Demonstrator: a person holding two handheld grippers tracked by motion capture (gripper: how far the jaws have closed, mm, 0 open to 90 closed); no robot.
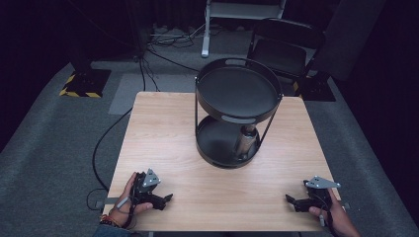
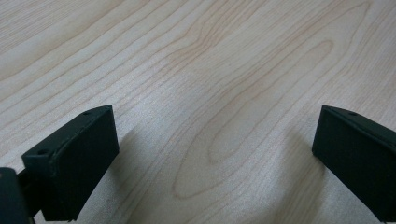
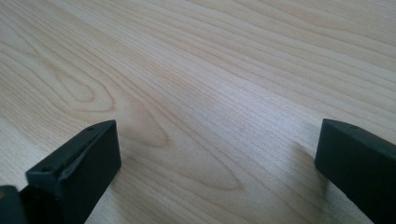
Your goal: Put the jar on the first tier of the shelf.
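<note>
Black folding chair (image 1: 284, 47) behind table; hazard-striped base (image 1: 84, 81).

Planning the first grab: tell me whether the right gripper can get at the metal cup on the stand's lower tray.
Probably yes. The right gripper is open, with bare table between it and the metal cup. The upper tray overhangs, so enter low between the rods.

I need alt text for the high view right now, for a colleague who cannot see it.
A person rests a left gripper and a right gripper, each held in one hand, on the near corners of a wooden table, pointing inward with nothing in their jaws. Farther back stands a black two-tier round tray stand, with a metallic cylinder upright on its lower tier.
</note>
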